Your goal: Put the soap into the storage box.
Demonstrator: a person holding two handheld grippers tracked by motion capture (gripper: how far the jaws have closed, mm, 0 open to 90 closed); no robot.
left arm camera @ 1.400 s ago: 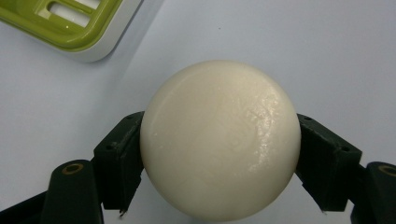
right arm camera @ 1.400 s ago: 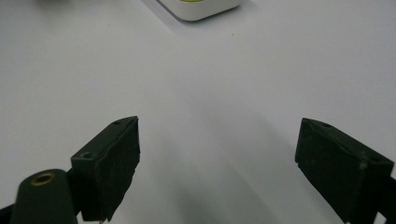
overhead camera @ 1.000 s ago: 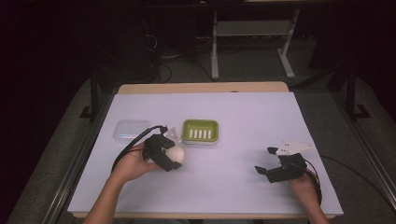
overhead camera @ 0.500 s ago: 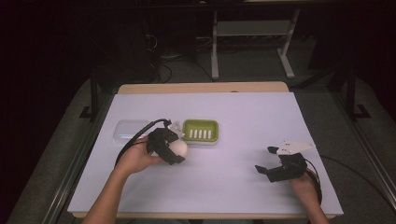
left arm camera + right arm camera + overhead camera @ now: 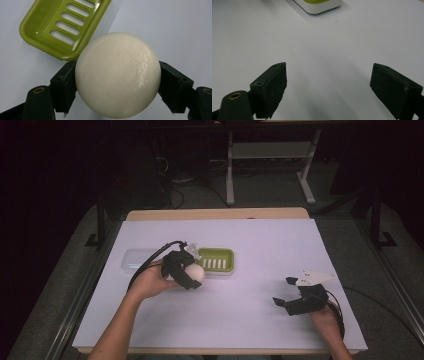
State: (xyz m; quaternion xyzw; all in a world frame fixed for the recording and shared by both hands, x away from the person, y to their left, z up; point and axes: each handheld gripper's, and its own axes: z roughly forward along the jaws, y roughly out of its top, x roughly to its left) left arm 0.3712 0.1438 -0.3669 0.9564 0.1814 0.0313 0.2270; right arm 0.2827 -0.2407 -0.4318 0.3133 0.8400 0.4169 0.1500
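On the white table [image 5: 240, 315], left of its middle, the left gripper [image 5: 187, 272] is clamped on a round, cream-white bar of soap [image 5: 194, 273], held in the person's left hand [image 5: 150, 282]. In the left gripper view the soap [image 5: 117, 75] sits squarely between the two black jaws, each pressed against one of its sides, and its surface looks smooth and a little glossy. Just beyond it lies a green soap dish [image 5: 62, 27] with a row of slots in its floor; from that view the soap overlaps the near rim of the dish, though whether it touches the rim or hangs above it I cannot tell. In the high view the dish [image 5: 216, 259] rests near the middle of the table, just right of the gripper, and a clear, pale lid or tray [image 5: 136, 259], hard to make out, lies on the table beside the dish at its left. A black cable [image 5: 150, 262] curves from the left gripper across that clear piece. Well apart, near the front right corner, the right gripper [image 5: 287, 296] rests in the person's right hand [image 5: 325, 320], its jaws spread wide with nothing between them. The right gripper view looks along those parted jaws over bare white table, with a corner of the dish [image 5: 319, 5] at the top edge.
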